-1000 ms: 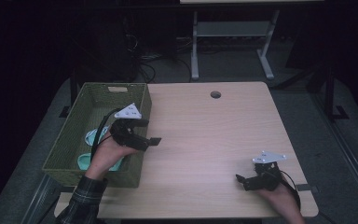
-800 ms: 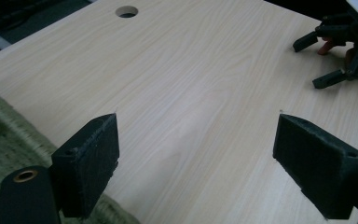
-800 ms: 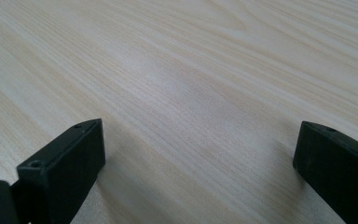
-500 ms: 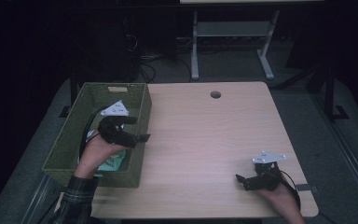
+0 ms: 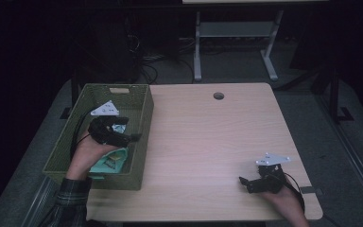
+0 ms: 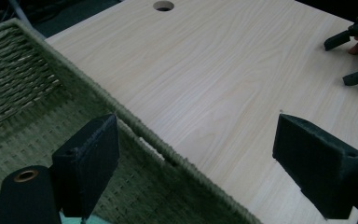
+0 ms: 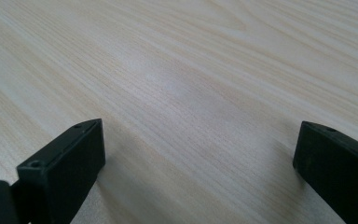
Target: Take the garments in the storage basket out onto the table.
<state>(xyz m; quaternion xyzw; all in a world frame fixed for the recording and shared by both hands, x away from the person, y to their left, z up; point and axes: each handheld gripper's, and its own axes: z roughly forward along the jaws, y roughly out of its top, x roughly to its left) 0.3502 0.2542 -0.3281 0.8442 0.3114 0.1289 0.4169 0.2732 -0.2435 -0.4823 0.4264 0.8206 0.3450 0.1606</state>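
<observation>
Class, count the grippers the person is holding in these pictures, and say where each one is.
2. The left gripper is over the green basket at the table's left; the right gripper is low over the table near its front right corner. Both are open.

High view overlooks table (image 5: 208, 142), gripper views skim close, left sharing basket (image 6: 135, 126)

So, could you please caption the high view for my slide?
Left gripper open over the green woven basket; right gripper open, low on the wooden table.
</observation>
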